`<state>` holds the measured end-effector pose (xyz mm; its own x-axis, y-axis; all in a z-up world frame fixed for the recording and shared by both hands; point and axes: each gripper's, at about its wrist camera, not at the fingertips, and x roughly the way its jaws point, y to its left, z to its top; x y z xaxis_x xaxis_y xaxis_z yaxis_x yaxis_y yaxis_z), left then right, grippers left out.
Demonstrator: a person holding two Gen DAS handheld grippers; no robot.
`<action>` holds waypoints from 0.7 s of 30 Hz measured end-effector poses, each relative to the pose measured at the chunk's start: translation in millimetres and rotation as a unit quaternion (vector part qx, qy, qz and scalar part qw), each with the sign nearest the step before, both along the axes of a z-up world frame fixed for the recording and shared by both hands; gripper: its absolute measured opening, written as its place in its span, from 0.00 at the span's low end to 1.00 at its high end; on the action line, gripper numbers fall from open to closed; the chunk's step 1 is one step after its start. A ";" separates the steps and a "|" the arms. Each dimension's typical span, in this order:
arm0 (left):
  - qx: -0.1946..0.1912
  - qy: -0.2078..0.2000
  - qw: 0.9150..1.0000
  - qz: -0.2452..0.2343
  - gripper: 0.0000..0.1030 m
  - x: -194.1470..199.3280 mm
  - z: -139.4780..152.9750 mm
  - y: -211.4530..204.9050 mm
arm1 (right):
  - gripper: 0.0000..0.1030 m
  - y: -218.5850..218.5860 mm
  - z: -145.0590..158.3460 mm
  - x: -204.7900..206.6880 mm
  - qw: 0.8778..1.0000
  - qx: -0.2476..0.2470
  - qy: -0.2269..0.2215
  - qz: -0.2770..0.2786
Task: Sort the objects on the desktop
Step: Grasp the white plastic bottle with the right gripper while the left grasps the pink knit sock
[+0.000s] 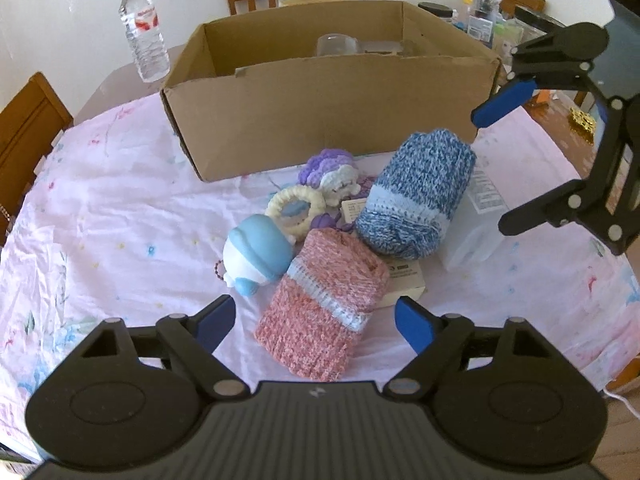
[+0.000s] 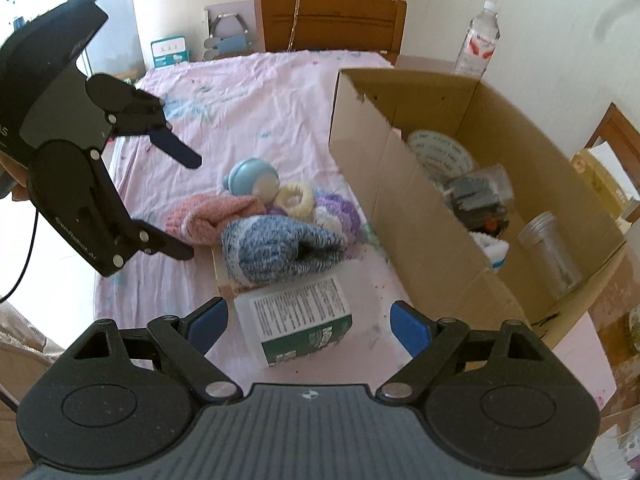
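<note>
Pink knitted sock (image 1: 325, 304) between left gripper's (image 1: 316, 326) parted jaws.

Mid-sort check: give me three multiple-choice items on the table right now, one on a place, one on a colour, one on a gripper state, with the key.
1. Where is the clear jar?
A. inside the cardboard box
B. on the cloth
C. on a chair

2. The rolled sock nearest the left gripper is
A. green
B. pink
C. black

3. The right gripper is
A. shut on the bottle
B. shut on a sock
C. open

Key: 1 A, the jar stands within the box walls. 2 B, pink knit with a pale band. 3 C, its fingers stand apart above the green-and-white packet.
</note>
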<state>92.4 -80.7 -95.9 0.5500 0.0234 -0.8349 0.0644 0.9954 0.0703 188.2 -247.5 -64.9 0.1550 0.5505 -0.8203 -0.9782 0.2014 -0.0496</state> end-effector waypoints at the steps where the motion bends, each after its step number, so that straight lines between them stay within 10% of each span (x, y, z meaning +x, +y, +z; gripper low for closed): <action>1: 0.001 0.001 1.000 -0.001 0.75 0.0 -0.4 -0.3 | 0.89 -0.9 -1.9 0.7 1.000 -0.001 0.001 0.002; 21: 0.014 0.025 1.000 -0.008 0.58 18.9 -17.9 -5.0 | 0.92 8.8 -36.9 24.5 0.998 -0.005 0.048 0.038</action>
<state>111.3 -85.7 -113.8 0.5078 0.0388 -0.8606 0.0845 0.9919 0.0946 212.7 -238.8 -101.8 0.0337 0.5499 -0.8345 -0.9911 0.1257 0.0428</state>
